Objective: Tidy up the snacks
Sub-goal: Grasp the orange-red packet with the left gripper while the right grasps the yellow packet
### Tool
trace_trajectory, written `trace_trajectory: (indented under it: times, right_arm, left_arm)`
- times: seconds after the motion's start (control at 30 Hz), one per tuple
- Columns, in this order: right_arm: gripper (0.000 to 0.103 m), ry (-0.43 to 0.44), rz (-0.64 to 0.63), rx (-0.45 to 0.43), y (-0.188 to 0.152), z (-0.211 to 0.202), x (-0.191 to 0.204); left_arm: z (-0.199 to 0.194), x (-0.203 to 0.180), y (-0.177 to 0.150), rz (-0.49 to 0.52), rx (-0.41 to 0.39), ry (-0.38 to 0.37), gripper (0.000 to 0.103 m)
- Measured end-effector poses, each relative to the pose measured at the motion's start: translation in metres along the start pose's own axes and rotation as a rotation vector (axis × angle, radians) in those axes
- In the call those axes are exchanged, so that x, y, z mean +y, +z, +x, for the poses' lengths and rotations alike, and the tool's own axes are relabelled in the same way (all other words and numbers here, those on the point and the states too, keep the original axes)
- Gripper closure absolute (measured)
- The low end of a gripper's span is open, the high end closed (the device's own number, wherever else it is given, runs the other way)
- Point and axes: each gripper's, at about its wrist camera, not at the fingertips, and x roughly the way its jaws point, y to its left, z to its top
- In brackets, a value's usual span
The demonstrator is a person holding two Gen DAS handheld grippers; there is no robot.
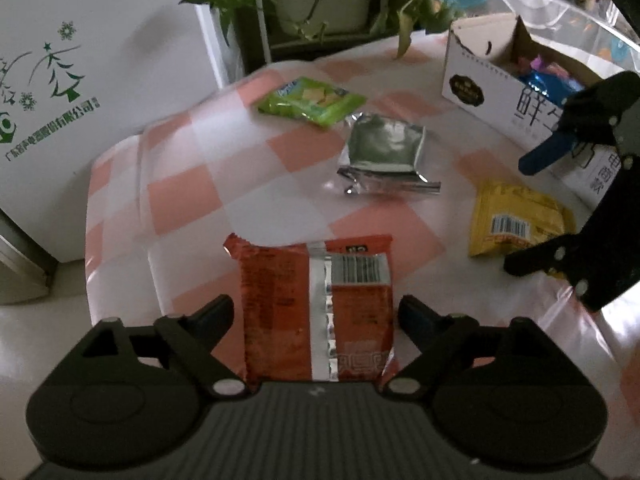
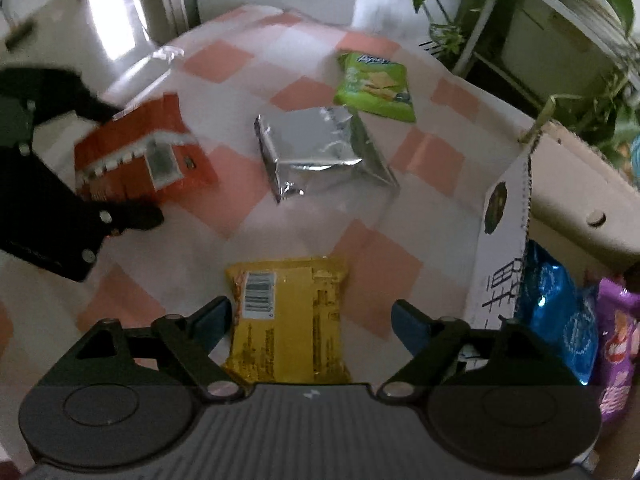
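An orange snack packet [image 1: 280, 300] [image 2: 132, 152] lies on the pink-and-white checked tablecloth [image 1: 192, 192] between the fingers of my left gripper [image 1: 316, 312] [image 2: 120, 162]. The jaws stand wide and a thin gap shows on each side of the packet. A yellow packet [image 2: 288, 320] [image 1: 512, 216], barcode up, lies between the spread fingers of my right gripper [image 2: 312, 312] [image 1: 528, 212], untouched on its right side. A silver foil packet [image 1: 380, 156] [image 2: 320, 144] and a green cracker packet [image 1: 312, 100] [image 2: 376, 84] lie farther out on the cloth.
A white cardboard box [image 1: 480, 80] [image 2: 504, 240] at the right holds a blue packet [image 2: 560, 312] and a purple packet [image 2: 620, 344]. A white carton with green print [image 1: 60, 80] stands beyond the table's left edge. Potted plants [image 1: 320, 0] stand behind the table.
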Motion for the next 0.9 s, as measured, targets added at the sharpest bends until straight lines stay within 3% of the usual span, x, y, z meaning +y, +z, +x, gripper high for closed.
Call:
trace_trajectory:
  times: [0.1, 0.3, 0.43, 0.73, 0.8, 0.9]
  right_arm:
    - [0.011, -0.001, 0.003, -0.002, 0.0, 0.001, 0.002]
    - [0.01, -0.003, -0.013, -0.006, 0.003, 0.003, 0.006]
    - [0.011, 0.003, -0.005, -0.004, 0.005, 0.005, 0.006]
    - [0.029, 0.052, -0.011, -0.019, 0.004, 0.001, 0.006]
    - [0.036, 0.057, -0.008, -0.024, 0.005, 0.0, 0.005]
    - [0.041, 0.062, 0.006, -0.031, 0.006, -0.001, 0.002]
  left_arm:
    - [0.003, -0.002, -0.002, 0.009, 0.009, 0.008, 0.0]
    - [0.008, 0.009, -0.002, -0.074, 0.04, -0.044, 0.0]
    - [0.008, 0.007, -0.003, -0.08, 0.041, -0.035, 0.0]
    - [0.007, 0.004, 0.0, -0.09, 0.055, -0.017, 0.0]
    - [0.005, 0.002, 0.001, -0.086, 0.056, -0.011, 0.003]
    - [0.002, -0.001, 0.003, -0.085, 0.047, -0.028, 0.019]
